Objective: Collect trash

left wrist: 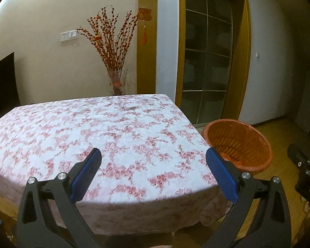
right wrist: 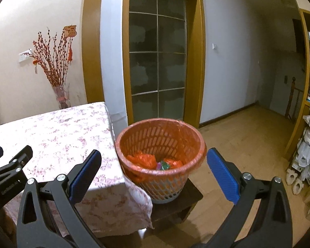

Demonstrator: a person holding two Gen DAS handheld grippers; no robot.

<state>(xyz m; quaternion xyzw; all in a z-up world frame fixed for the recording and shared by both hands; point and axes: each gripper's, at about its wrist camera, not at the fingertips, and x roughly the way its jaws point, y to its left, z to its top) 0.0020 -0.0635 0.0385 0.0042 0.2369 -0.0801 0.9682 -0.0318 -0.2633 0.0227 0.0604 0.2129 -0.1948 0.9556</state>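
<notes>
The left gripper (left wrist: 153,161) was held over the near edge of the desk (left wrist: 113,128), its jaws spread wide apart with nothing between them. Only the flowered cloth was seen beneath and ahead of it. The bin (left wrist: 240,142), lined with an orange bag, was seen to the right of the desk, just beyond the right finger and apart from it.

The right gripper (right wrist: 154,161) was pointed at the bin (right wrist: 161,155), its jaws likewise spread wide and empty. In that view the bin was framed between the two fingers but lay ahead of them, untouched. It was set on a low dark stool (right wrist: 181,204) just beside the desk's corner (right wrist: 105,165), where the cloth hung down. The trash (right wrist: 153,161) was seen at the bottom of the bin: crumpled orange pieces with a small multicoloured scrap between them, well below the rim and ahead of the jaws. The left gripper (right wrist: 12,150) was seen at the left edge of that view, over the desk.

A vase (left wrist: 117,82) of red twigs was seen behind the desk, against the wall.
</notes>
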